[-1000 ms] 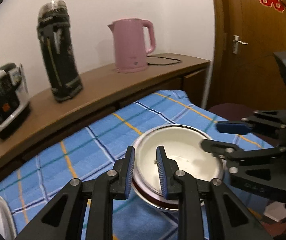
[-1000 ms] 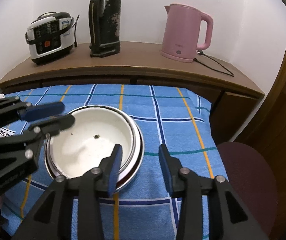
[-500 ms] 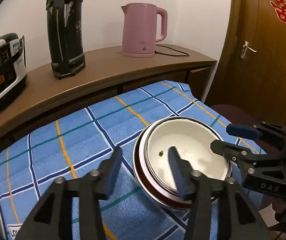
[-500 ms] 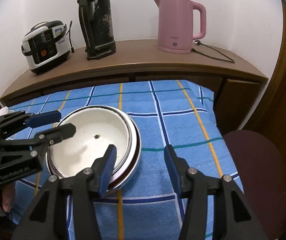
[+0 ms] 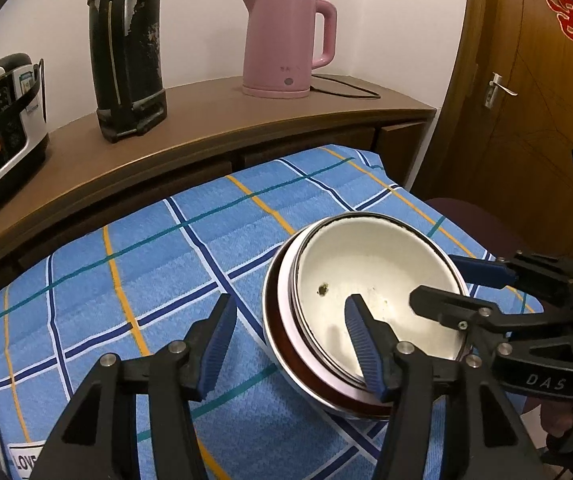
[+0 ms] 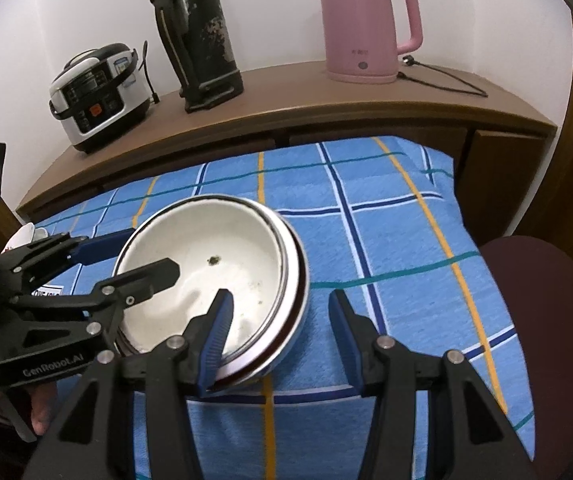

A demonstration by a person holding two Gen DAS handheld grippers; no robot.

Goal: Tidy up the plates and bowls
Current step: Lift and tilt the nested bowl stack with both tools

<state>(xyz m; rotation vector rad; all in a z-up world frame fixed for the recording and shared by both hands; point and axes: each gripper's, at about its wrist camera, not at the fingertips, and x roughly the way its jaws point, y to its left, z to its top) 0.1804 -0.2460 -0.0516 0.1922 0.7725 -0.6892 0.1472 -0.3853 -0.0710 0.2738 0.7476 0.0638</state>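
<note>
A stack of nested white enamel bowls [image 5: 370, 284] with dark rims sits on the blue checked cloth [image 5: 166, 260]; it also shows in the right wrist view [image 6: 214, 272]. My left gripper [image 5: 286, 340] is open, its jaws astride the stack's left rim. My right gripper [image 6: 278, 328] is open, its jaws astride the stack's right rim. Each gripper shows in the other's view: the right one [image 5: 458, 280] and the left one [image 6: 126, 254]. Neither holds anything.
A wooden sideboard [image 6: 326, 96] behind the table carries a rice cooker [image 6: 98, 96], a black thermos [image 6: 198, 36] and a pink kettle [image 6: 366, 24]. A dark red stool [image 6: 546, 320] stands right of the table. White dishes [image 6: 26, 236] lie at the far left. A wooden door [image 5: 534, 100] stands at the right.
Both grippers have opened wider and drawn back a little from the bowl stack. The left gripper has swung so its jaws now straddle the rim. The stack has stayed in place.
</note>
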